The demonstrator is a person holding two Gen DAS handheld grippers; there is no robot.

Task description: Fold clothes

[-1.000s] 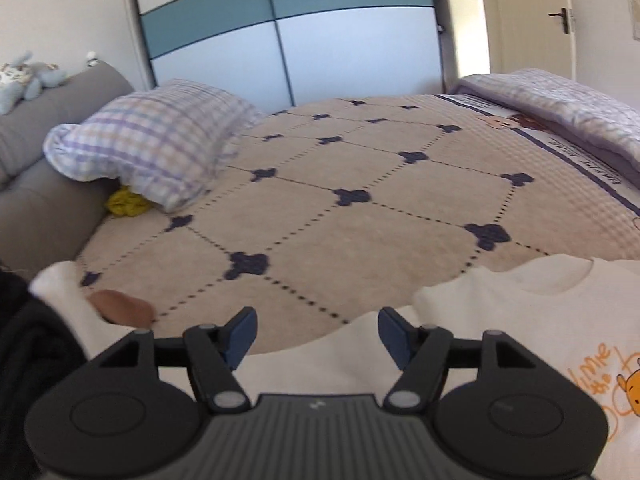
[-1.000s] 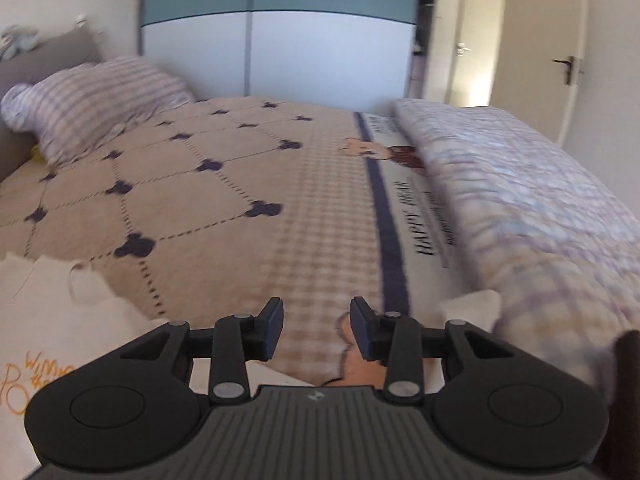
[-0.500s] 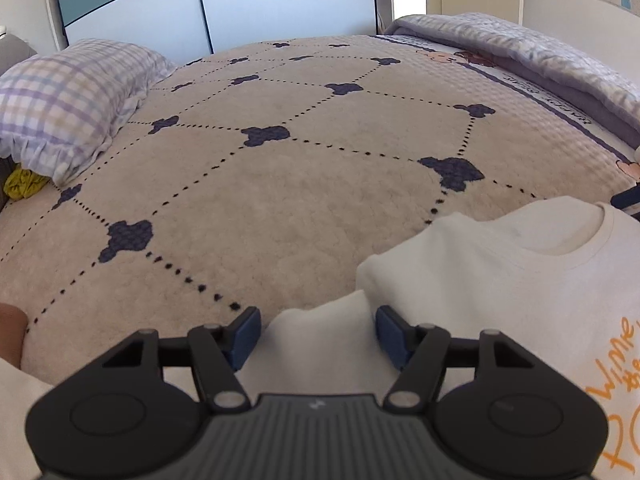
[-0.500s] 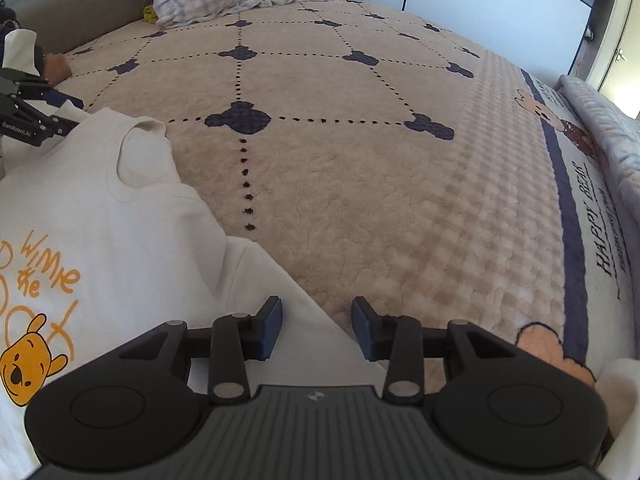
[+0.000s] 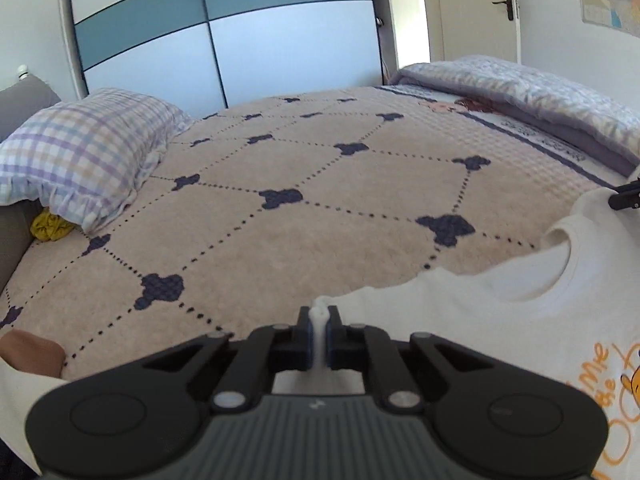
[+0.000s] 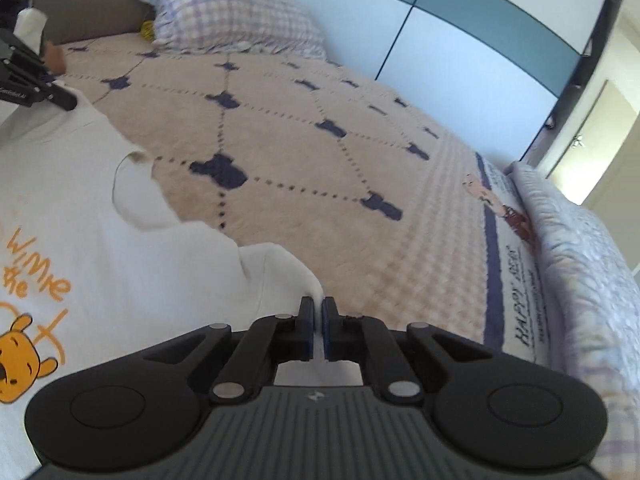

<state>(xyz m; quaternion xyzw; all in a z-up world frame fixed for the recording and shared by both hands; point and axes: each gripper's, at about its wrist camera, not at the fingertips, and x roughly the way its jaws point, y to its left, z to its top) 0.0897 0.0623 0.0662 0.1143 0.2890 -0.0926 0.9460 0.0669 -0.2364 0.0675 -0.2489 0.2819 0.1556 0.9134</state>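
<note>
A white T-shirt [image 5: 500, 328] with an orange Winnie the Pooh print lies on the beige bed cover, collar toward the far side. My left gripper [image 5: 319, 320] is shut on a pinch of the shirt's cloth at its left shoulder. In the right wrist view the same T-shirt [image 6: 100, 248] spreads to the left. My right gripper [image 6: 318, 312] is shut on the cloth at the shirt's right shoulder. The left gripper also shows in the right wrist view [image 6: 60, 98] at the far left. A tip of the right gripper shows at the left wrist view's right edge [image 5: 624, 198].
The bed cover [image 5: 300, 208] is beige with dark blue bear shapes. A checked pillow [image 5: 80, 152] lies at the back left, a yellow item [image 5: 50, 228] beside it. A folded checked quilt [image 6: 592, 264] lies along the right. A wardrobe [image 5: 224, 32] stands behind.
Both grippers have gone from open to shut, each pinching the shirt's cloth at a shoulder. Both views have tilted up, and the cloth now rises between the fingers.
</note>
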